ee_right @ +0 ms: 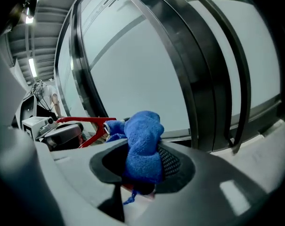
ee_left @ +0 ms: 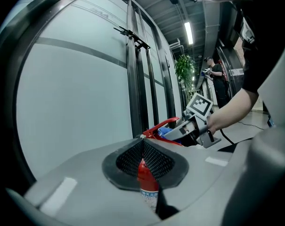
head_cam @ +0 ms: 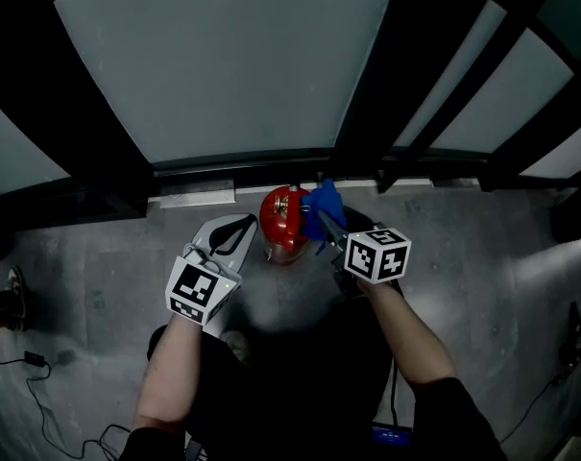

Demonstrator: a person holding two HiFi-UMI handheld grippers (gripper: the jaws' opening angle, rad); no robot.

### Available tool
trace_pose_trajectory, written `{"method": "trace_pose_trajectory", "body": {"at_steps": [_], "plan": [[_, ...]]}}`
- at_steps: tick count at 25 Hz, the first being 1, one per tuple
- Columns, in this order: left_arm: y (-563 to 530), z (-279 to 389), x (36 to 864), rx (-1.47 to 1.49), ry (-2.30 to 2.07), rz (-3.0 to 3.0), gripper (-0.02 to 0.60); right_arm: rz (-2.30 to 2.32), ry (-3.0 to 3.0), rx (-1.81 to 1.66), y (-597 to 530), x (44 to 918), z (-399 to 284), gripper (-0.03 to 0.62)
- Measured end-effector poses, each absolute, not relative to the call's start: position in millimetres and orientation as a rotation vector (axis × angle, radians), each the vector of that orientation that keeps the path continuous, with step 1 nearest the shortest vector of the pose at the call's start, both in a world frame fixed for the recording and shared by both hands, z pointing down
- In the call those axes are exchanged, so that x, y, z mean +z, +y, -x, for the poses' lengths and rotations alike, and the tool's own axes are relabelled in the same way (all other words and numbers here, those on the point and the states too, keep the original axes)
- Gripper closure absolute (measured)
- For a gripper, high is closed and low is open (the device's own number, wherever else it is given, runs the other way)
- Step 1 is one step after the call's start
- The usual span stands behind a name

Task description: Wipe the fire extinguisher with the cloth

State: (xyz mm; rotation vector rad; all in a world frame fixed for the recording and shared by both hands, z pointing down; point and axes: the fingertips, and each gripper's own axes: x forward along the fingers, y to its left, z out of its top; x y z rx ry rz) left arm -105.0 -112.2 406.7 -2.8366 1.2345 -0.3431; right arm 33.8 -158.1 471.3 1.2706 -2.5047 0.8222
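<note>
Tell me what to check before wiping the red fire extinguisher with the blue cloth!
1. Blue fluffy cloth held by the right gripper, fingers shut on it: ok.
2. Red metal fire extinguisher upright on the grey floor: ok.
3. Cloth touching the extinguisher: cannot tell; it sits close to the red handle.
4. Left gripper beside the extinguisher, fingers shut: ok.
5. Left gripper steadying the extinguisher: cannot tell.

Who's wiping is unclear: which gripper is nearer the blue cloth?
Right. The right gripper is shut on the cloth beside the fire extinguisher; the left gripper sits at its other side.
</note>
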Motion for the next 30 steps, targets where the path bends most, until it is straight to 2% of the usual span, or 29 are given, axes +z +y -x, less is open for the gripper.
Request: {"method": "trace_pose_trajectory", "body": {"at_steps": [5,9,24,30], "plan": [[-112,106,411,-0.36,1.24,2.845,0.574,-1.373,-2.48,0.796,-143,474,-37,0.45],[-112,105,415,-0.378,1.237,2.848,0.574,-1.403,-2.443,0.634,-128,473,-31,0.45],[-114,99,422,-0.412,1.221,2.859,0.574,-1.229,-2.373,0.249,-85,478,3,0.45],[-115,93,413,-0.36,1.21,2.866,0.574,-1.088,-2.432,0.324,-72,493,3,0.45]]}}
